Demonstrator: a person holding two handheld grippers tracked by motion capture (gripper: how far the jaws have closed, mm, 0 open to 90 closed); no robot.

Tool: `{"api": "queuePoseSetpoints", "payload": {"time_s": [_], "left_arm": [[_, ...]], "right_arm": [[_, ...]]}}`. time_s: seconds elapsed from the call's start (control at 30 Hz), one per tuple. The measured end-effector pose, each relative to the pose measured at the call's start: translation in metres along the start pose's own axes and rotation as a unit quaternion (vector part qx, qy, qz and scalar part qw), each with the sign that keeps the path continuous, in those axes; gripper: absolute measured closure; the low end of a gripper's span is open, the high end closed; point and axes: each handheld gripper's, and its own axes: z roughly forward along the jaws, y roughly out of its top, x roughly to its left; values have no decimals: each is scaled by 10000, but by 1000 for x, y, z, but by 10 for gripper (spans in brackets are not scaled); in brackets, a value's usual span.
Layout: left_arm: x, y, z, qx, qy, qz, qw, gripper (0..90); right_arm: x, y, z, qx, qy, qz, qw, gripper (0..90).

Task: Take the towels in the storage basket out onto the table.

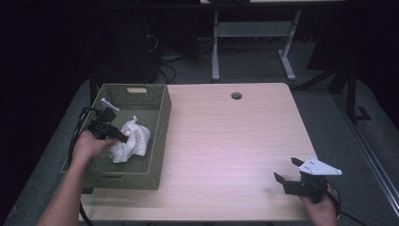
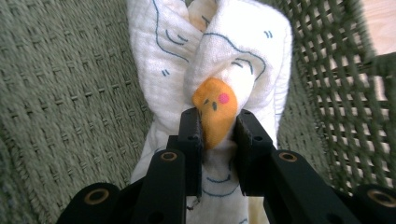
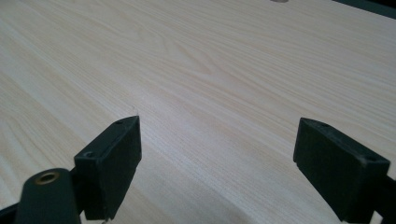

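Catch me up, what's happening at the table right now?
A person holds a tool in each hand. The left tool is inside the green woven basket at the table's left edge, shut on a white cloth, its pads pinching an orange patch on the fabric. The cloth sits bunched in the basket. The right tool hangs open over the bare wooden table near the front right corner, with nothing between its pads.
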Motion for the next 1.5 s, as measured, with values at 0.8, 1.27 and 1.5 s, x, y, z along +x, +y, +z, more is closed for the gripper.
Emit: {"api": "queuePoseSetpoints", "payload": {"time_s": [0.8, 1.27, 1.5], "left_arm": [[0, -5, -52, -871, -659, -95, 9940, 739], [7, -11, -73, -1259, -1016, -290, 9864, 739], [3, -12, -82, -1454, -1276, -266, 9807, 739]], "right_arm": [[-1, 2, 0, -59, 4, 4, 10000, 148], [-1, 3, 0, -88, 18, -13, 10000, 148], [-1, 3, -2, -103, -17, 11, 9999, 148]]}}
